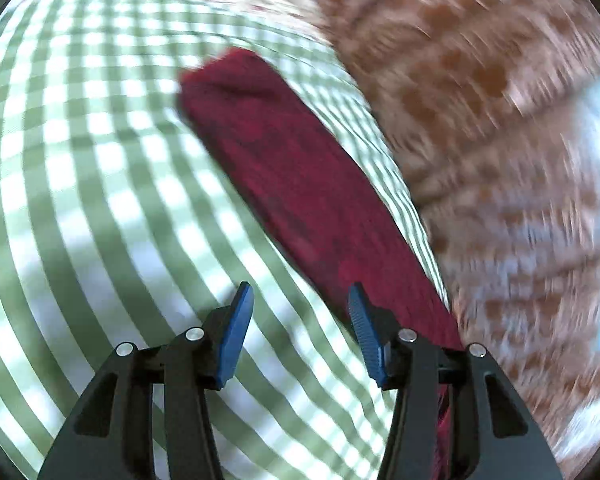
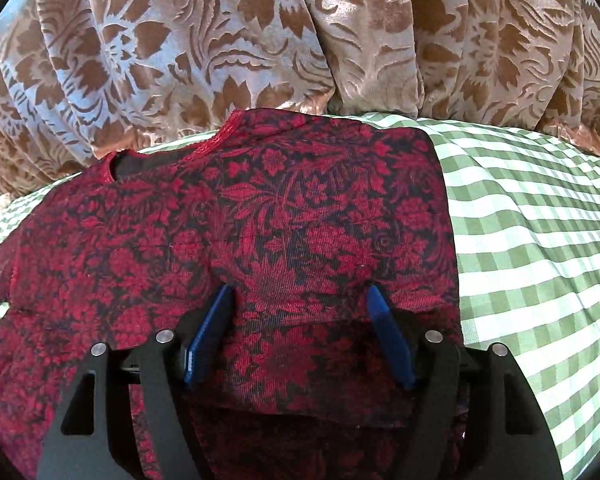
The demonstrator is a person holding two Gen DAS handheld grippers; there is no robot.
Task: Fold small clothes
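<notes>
We have one side of the red garment (image 2: pixel 260 220) folded over; both grippers' fingers (image 2: pixel 214 328) (image 1: pixel 238 332) stand apart, empty. More folds remain.

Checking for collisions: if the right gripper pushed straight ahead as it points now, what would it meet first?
Most likely the red patterned garment, already between the open right gripper fingers; depth is hard to judge.
</notes>
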